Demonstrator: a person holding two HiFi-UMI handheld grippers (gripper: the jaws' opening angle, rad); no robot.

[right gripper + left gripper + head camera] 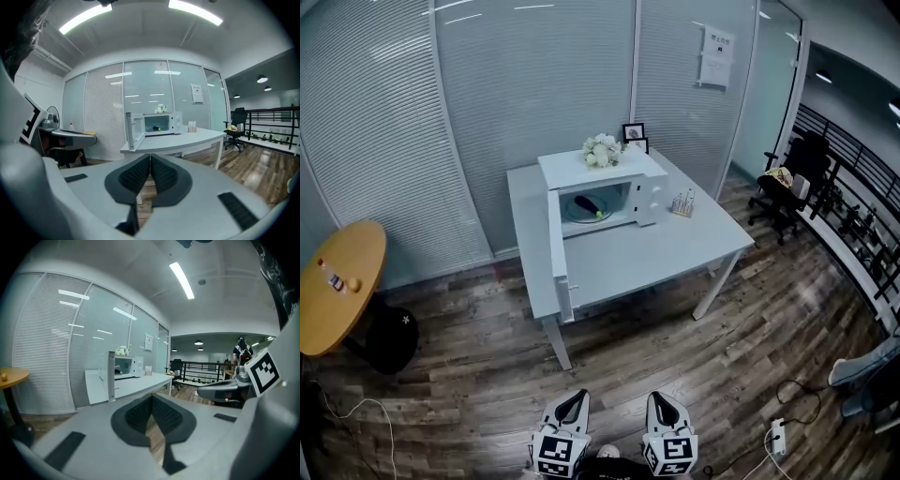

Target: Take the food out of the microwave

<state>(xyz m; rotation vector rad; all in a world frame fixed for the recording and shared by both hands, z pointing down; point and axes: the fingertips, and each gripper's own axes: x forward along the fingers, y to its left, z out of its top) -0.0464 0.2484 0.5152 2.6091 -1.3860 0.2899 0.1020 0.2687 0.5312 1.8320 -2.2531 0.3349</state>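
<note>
A white microwave (609, 192) stands on the white table (675, 248) with its door (559, 253) swung wide open to the left. Inside lies a plate with dark food and a yellow-green piece (589, 207). The right gripper view shows the same microwave (161, 123) and food (156, 128) far ahead. Both grippers hang low at the bottom edge of the head view, well short of the table. My left gripper (573, 406) is shut with nothing in it, and my right gripper (662, 404) is shut and empty too.
White flowers (602, 150) sit on top of the microwave, photo frames (634, 134) behind it, a small holder (682, 203) to its right. A round wooden table (337, 281) stands at the left, an office chair (787, 187) at the right, a power strip (776, 437) on the wooden floor.
</note>
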